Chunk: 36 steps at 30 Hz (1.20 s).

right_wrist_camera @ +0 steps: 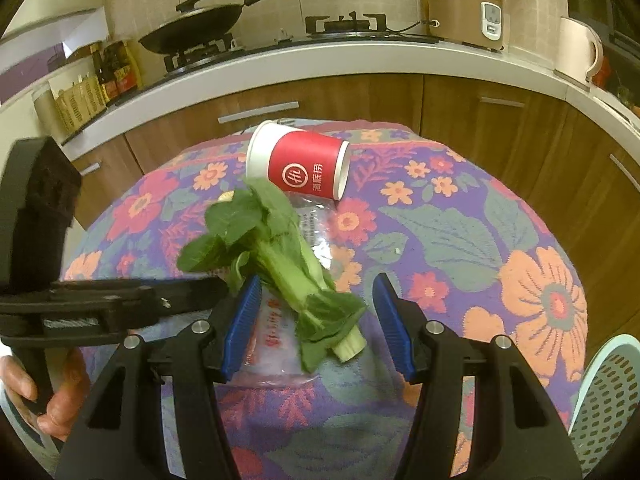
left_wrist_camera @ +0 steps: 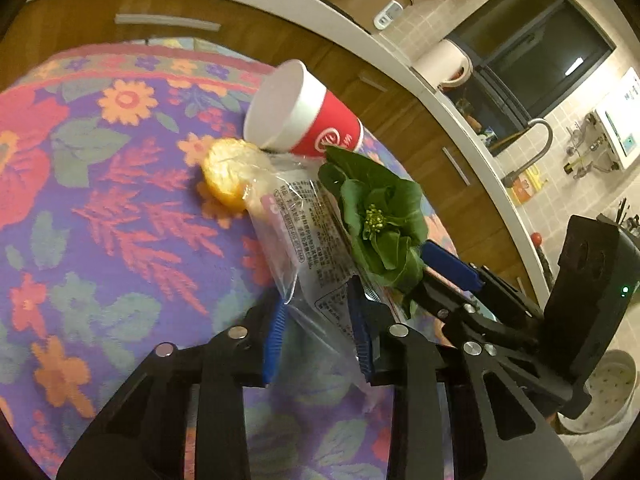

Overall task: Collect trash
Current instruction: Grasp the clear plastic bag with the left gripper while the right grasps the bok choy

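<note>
The right gripper [right_wrist_camera: 316, 320] stood open, its blue pads either side of the leafy green vegetable stalk [right_wrist_camera: 280, 264], whose cut white base lay between the jaws and whose long axis ran away ahead and to the left. Under it lay the clear printed plastic wrapper [left_wrist_camera: 304, 236], which the left gripper [left_wrist_camera: 318, 332], jaws also spread, straddled at its near end. The tipped red-and-white paper cup [right_wrist_camera: 300, 162] and the yellow citrus peel [left_wrist_camera: 228, 172] lay well ahead of both. The right gripper looked better placed for the stalk.
</note>
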Tool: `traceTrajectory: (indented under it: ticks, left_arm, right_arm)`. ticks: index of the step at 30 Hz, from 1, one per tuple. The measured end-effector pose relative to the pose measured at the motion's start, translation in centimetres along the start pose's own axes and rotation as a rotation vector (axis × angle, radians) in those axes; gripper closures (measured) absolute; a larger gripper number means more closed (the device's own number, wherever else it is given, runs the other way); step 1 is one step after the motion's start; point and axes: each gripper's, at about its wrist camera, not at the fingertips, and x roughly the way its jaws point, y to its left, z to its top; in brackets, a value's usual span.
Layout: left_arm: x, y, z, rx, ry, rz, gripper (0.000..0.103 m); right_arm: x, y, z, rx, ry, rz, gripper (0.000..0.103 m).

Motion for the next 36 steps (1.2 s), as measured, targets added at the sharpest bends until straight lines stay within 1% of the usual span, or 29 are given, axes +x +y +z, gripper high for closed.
traceTrajectory:
  ticks: [1, 3, 6, 9, 10, 12, 13, 15, 18, 20, 21, 22, 24, 27, 31, 36]
  left_arm:
    - [0.0, -0.1, -0.1, 0.002, -0.003, -0.006, 0.08]
    - [-0.4, -0.2, -0.1, 0.006, -0.013, -0.021, 0.099]
    - [-1.3, 0.0, -0.2, 0.009, -0.01, -0.026, 0.102]
    - [-2.6, 0.1, -0.5, 0.023, -0.004, -0.023, 0.103]
    - [-3.2, 0.1, -0.5, 0.031, -0.004, -0.014, 0.103]
    - [-4.0, 0.4, -0.5, 0.036, -0.007, -0.01, 0.103]
    - [-4.2, 0.6, -0.4, 0.036, -0.005, -0.013, 0.103]
    - [-4.8, 0.7, -0.4, 0.04, -0.007, -0.01, 0.103]
    - [-5.3, 0.7, -0.4, 0.056, -0.008, 0.006, 0.103]
    - [-5.6, 0.9, -0.5, 0.061, -0.01, 0.012, 0.103]
    - [-5.9, 1.0, -0.7, 0.06, -0.013, 0.011, 0.103]
    - [-6.1, 1.1, -0.8, 0.062, -0.015, 0.01, 0.103]
    - [-6.7, 1.1, -1.0, 0.073, -0.022, 0.008, 0.103]
    - [-7.6, 0.8, -1.3, 0.096, -0.036, 0.014, 0.103]
    - [-9.0, 0.3, -2.0, 0.132, -0.054, 0.022, 0.103]
    - [-10.4, -0.5, -2.6, 0.158, -0.079, -0.001, 0.103]
  right_arm:
    - [-0.1, 0.0, 0.0, 0.001, -0.001, 0.001, 0.049]
    - [-0.2, 0.1, 0.0, -0.009, -0.005, -0.001, 0.049]
    - [0.2, 0.6, 0.3, -0.047, 0.026, -0.006, 0.049]
    - [0.9, 1.1, 0.7, -0.078, 0.06, 0.022, 0.043]
    - [1.0, 1.4, 0.8, -0.082, 0.063, 0.04, 0.041]
    - [1.3, 2.0, 0.9, -0.086, 0.079, 0.105, 0.041]
    - [1.5, 2.3, 0.8, -0.095, 0.085, 0.116, 0.041]
    - [2.2, 3.3, 0.5, -0.144, 0.116, 0.113, 0.041]
    - [2.9, 4.1, 0.2, -0.174, 0.136, 0.086, 0.041]
    - [2.8, 4.0, 0.2, -0.159, 0.143, 0.092, 0.048]
    - [2.7, 3.9, 0.1, -0.154, 0.144, 0.086, 0.058]
    - [2.6, 3.7, 0.0, -0.142, 0.145, 0.089, 0.062]
    - [2.1, 3.5, -0.3, -0.128, 0.128, 0.076, 0.067]
    - [1.0, 3.3, -0.6, -0.114, 0.093, 0.054, 0.07]
    - [0.0, 3.3, -1.2, -0.088, 0.067, 0.015, 0.072]
    - [-2.5, 1.8, -1.6, -0.017, 0.025, -0.035, 0.073]
